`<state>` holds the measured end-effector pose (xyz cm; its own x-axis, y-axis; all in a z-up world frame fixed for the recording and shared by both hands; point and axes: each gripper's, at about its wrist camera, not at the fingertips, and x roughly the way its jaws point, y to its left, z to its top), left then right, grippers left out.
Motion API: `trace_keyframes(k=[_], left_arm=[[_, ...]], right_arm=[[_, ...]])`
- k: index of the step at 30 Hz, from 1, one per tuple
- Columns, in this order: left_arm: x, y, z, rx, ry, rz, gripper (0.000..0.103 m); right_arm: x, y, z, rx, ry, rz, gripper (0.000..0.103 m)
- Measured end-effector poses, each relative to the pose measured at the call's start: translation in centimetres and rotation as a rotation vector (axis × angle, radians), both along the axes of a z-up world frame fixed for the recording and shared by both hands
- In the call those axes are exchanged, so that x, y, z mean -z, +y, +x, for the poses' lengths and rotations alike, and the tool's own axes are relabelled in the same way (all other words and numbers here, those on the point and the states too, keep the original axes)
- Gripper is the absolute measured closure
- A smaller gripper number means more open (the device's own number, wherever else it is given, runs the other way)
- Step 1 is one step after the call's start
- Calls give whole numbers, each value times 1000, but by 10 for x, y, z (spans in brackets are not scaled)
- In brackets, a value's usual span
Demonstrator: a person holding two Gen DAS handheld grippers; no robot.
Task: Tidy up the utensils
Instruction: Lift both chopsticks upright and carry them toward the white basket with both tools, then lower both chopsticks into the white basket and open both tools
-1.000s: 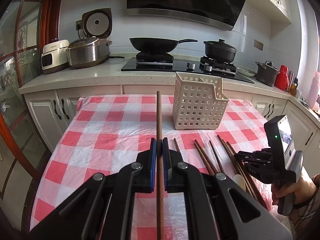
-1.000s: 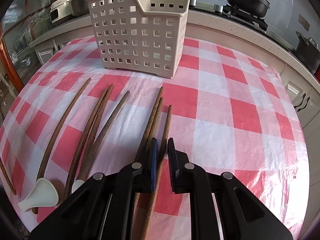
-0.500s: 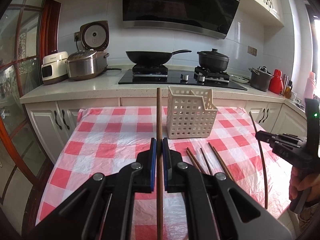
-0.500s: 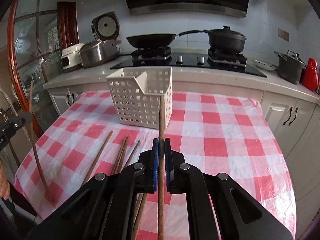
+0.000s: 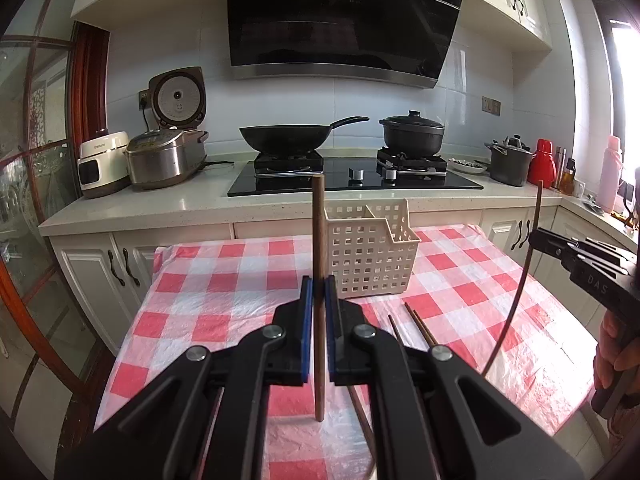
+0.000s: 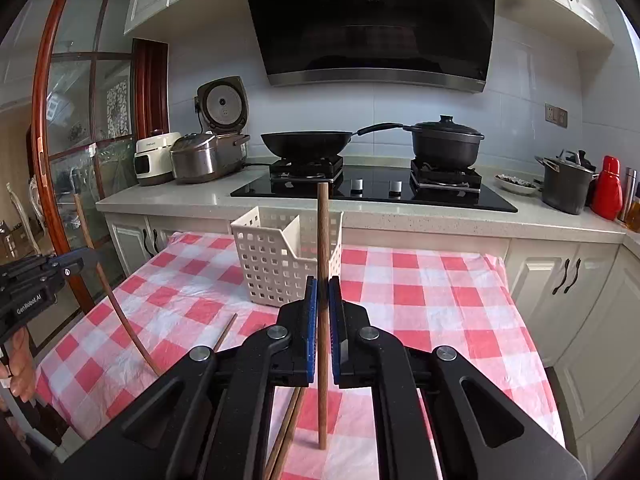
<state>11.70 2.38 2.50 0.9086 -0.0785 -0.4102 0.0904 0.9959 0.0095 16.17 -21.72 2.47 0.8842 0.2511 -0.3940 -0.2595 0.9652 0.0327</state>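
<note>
In the left wrist view my left gripper is shut on a brown wooden chopstick that stands upright above the red-checked table. The white slotted basket sits just right of it, further back. My right gripper is shut on a second chopstick, also upright, with the basket behind it to the left. Each gripper shows at the edge of the other's view: right gripper, left gripper. Several loose chopsticks lie on the cloth, mostly hidden below the jaws.
Behind the table runs a counter with two rice cookers, a hob with a black wok and a black pot. A red flask stands at the right. A glass door is at the left.
Both grippers have risen and tilted up from the table. The right gripper closed on a chopstick that lay on the cloth and lifted it. The left kept its chopstick.
</note>
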Motion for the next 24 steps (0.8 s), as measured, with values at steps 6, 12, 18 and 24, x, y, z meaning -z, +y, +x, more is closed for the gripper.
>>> trace_keyframes(k=[6, 12, 18, 24], left_arm=[[-15, -4, 19, 26, -3, -11, 97], [-48, -12, 54, 66, -9, 3, 97], [-97, -17, 98, 67, -71, -3, 97], [-146, -20, 147, 61, -142, -28, 97]], right_arm=[[-17, 4, 18, 0, -49, -9, 97], [-42, 11, 50, -6, -98, 12, 97], [-68, 24, 97, 1, -145, 26, 97], [-94, 34, 142, 4, -171, 55, 97]])
